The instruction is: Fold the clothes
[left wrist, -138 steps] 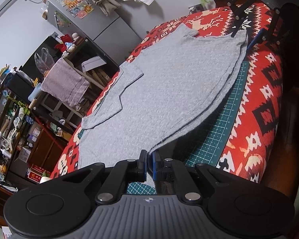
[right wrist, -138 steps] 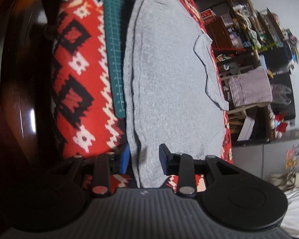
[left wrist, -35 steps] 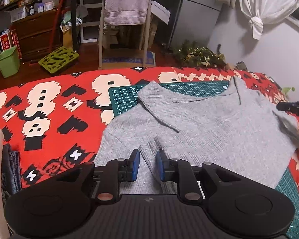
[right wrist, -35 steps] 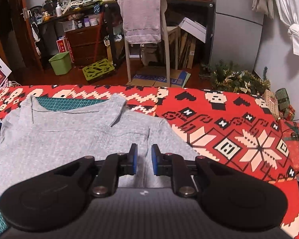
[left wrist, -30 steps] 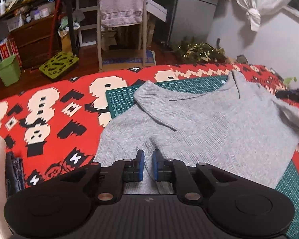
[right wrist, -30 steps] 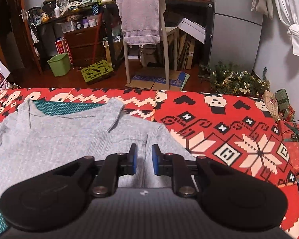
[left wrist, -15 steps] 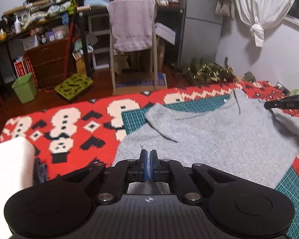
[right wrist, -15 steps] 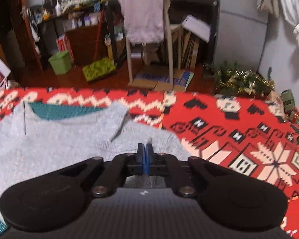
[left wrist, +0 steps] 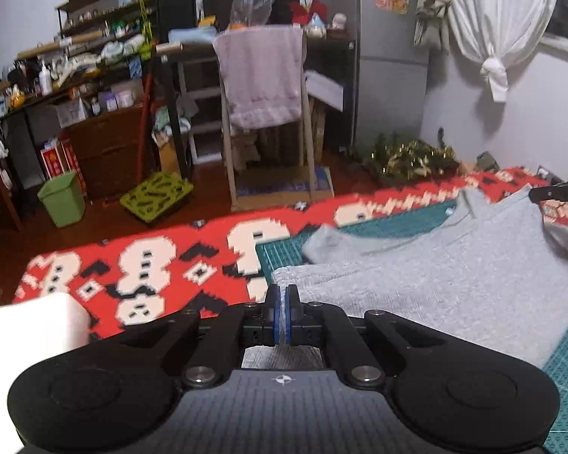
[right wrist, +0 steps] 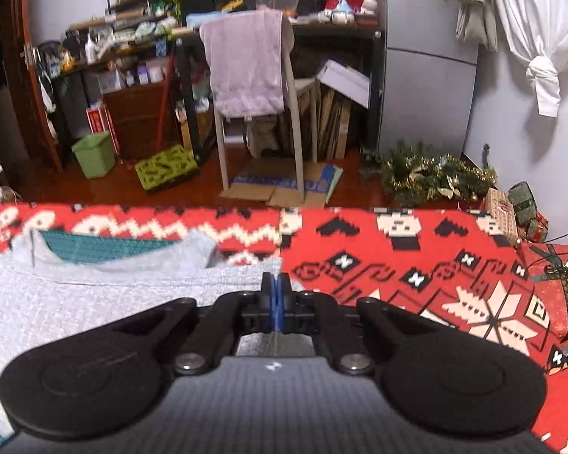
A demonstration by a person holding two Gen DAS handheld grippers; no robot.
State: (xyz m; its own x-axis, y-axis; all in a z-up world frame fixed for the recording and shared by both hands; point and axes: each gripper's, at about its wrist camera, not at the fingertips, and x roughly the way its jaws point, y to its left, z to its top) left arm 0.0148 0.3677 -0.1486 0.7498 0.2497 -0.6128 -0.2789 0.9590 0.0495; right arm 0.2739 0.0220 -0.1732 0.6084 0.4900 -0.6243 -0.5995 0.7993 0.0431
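Red patterned blanket (right wrist: pixel 416 265) covers work surface, green cutting mat (left wrist: pixel 390 227) on top. Left gripper (left wrist: pixel 283 316) pinches near edge of grey sweater (left wrist: pixel 454 276); right gripper (right wrist: pixel 275 308) clamps opposite corner, edge raised. Beyond: towel-draped chair (right wrist: pixel 253 87), cluttered shelves (left wrist: pixel 106 49).

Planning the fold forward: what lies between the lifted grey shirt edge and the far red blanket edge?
In the left wrist view, more of the grey knit shirt, then green cutting mat, then patterned red blanket.
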